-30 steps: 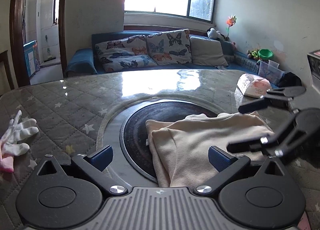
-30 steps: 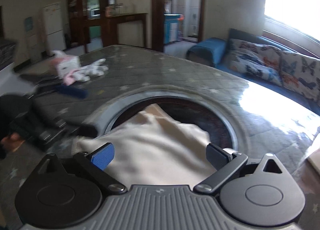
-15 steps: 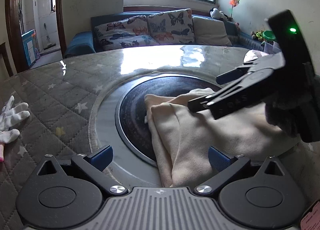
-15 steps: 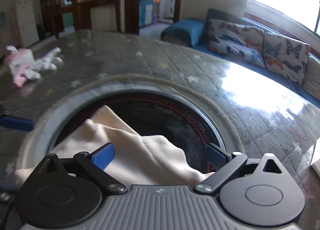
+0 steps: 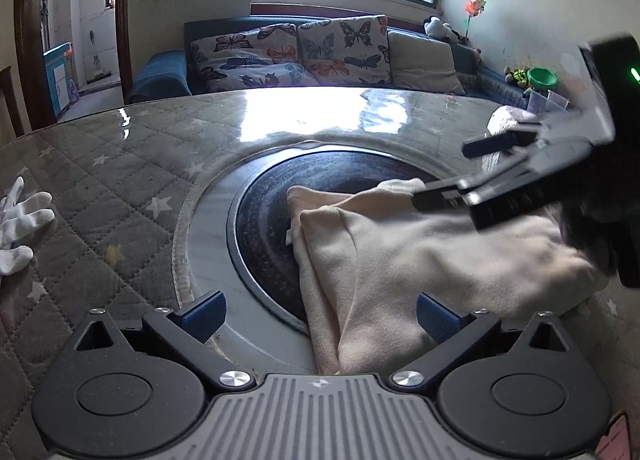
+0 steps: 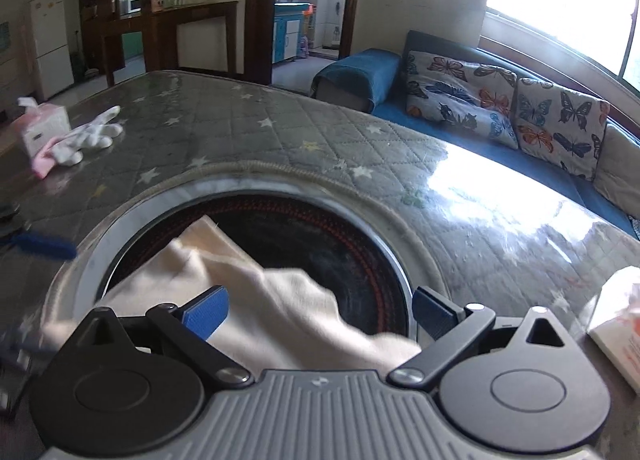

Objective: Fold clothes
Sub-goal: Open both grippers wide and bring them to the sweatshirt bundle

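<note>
Cream cloth (image 5: 420, 256), folded, lies on the table (image 5: 120, 188), partly over the dark round plate (image 5: 264, 216) set in a pale ring (image 5: 200, 244) at the table centre; its right part spreads past the ring toward the table's right side.

Left gripper (image 5: 320, 310): jaws wide apart, blue pads (image 5: 202, 310) empty. It hovers low at the near edge of the ring, with the cloth's near fold under and between the fingers. Contact with the cloth cannot be told.

Right gripper (image 6: 320, 314): jaws also spread wide, nothing pinched. In its own view the cloth (image 6: 256, 300) runs under and between the pads (image 6: 208, 310). From the left wrist view the right gripper (image 5: 452, 176) comes in from the right, lower finger at the cloth's far raised corner, upper finger above it with a clear gap. Whether the lower finger touches the cloth cannot be told; that part is motion-blurred.

White glove (image 5: 20, 220) lies at the table's left edge, well apart from the cloth. In the right wrist view the glove (image 6: 88, 136) sits just beside a tissue box (image 6: 42, 126). Another tissue pack (image 6: 616, 336) rests on the table near the right gripper. Sofa (image 5: 280, 60) with butterfly cushions stands behind the table under the window.
</note>
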`<state>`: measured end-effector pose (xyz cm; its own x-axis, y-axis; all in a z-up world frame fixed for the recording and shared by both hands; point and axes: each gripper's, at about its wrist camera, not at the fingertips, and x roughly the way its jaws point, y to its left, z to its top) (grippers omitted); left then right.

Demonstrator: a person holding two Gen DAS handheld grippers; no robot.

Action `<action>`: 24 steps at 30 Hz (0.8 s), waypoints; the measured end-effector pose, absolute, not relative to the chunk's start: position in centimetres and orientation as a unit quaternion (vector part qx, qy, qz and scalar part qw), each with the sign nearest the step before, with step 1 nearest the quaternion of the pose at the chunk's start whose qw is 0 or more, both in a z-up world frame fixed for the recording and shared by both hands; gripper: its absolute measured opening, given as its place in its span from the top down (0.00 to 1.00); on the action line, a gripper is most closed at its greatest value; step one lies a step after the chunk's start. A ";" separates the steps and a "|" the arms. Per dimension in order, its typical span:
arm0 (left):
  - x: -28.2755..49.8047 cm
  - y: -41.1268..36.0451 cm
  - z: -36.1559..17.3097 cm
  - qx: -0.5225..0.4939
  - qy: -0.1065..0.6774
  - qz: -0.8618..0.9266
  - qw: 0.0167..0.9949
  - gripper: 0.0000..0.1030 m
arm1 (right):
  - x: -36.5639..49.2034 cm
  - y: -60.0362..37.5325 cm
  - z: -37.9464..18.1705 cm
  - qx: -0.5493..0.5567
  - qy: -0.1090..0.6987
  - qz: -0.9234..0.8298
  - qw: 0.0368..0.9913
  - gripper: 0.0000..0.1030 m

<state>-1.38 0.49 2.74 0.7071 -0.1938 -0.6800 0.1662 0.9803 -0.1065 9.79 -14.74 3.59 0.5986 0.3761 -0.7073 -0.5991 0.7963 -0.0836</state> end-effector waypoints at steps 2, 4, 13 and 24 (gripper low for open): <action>-1.3 0.4 2.9 -0.023 0.370 -0.097 0.924 0.00 | 8.9 -15.1 3.0 -0.172 0.353 0.272 0.878 0.02; -1.1 0.2 3.1 -0.023 0.371 -0.094 0.924 0.00 | 8.3 -15.1 2.1 -0.187 0.354 0.265 0.877 0.02; -0.6 -0.7 4.5 -0.026 0.358 -0.096 0.929 0.00 | 4.8 -17.3 3.7 -0.201 0.306 0.253 0.896 0.01; -0.1 -2.7 2.7 -0.006 0.376 -0.093 0.922 0.00 | -0.7 -22.3 2.7 -0.243 0.270 0.214 0.907 0.00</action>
<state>-0.11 -2.66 2.70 0.6995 -0.1763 -0.6925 0.1673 0.9826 -0.0811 -0.71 -22.25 2.65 0.7624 0.2577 -0.5935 -0.5200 0.7898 -0.3251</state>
